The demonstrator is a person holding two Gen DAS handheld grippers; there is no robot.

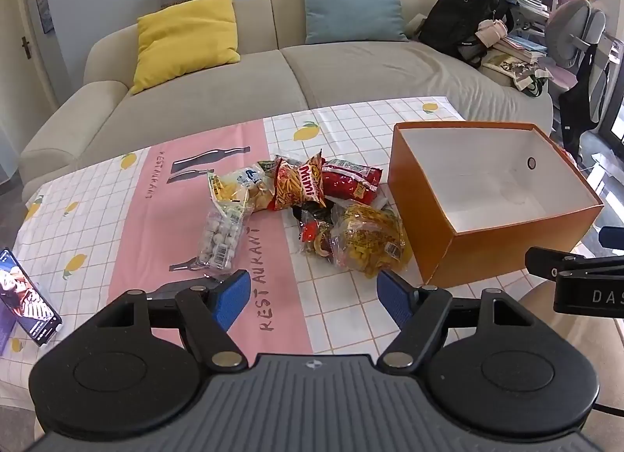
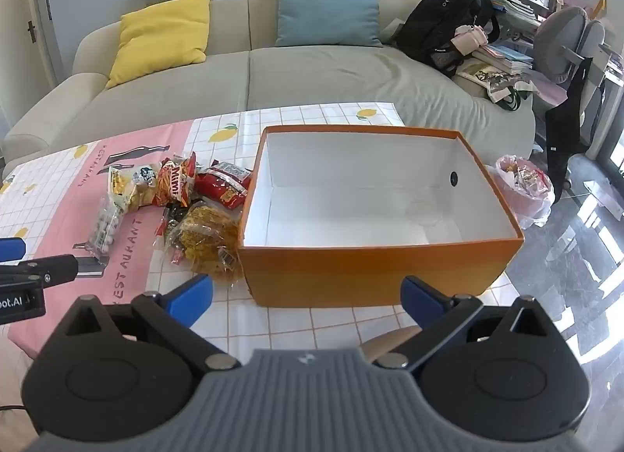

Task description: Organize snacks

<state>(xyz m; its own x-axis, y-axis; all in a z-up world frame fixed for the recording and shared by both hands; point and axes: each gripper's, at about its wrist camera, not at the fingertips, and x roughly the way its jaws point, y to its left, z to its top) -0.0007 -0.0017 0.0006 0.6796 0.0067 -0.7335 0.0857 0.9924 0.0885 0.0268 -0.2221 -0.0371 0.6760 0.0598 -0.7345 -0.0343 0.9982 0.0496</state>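
I see the snack packets (image 1: 312, 214) heaped on the counter ahead of my left jaws: a red Mimi bag (image 1: 298, 187), a clear bag of pale balls (image 1: 222, 239), a yellow crinkled bag (image 1: 370, 243) and a red packet (image 1: 351, 181), overlapping one another. The orange box (image 2: 370, 268) with its white inside stands open straight ahead of my right jaws, just beside the heap. The left gripper (image 1: 312, 298) is spread wide, holding nothing; the right gripper (image 2: 306, 298) is equally wide, bare. A checked lemon-print cloth (image 1: 97, 218) covers the counter; a phone (image 1: 29, 298) lies off to the left. Beyond is a beige sofa (image 2: 312, 73) with cushions.
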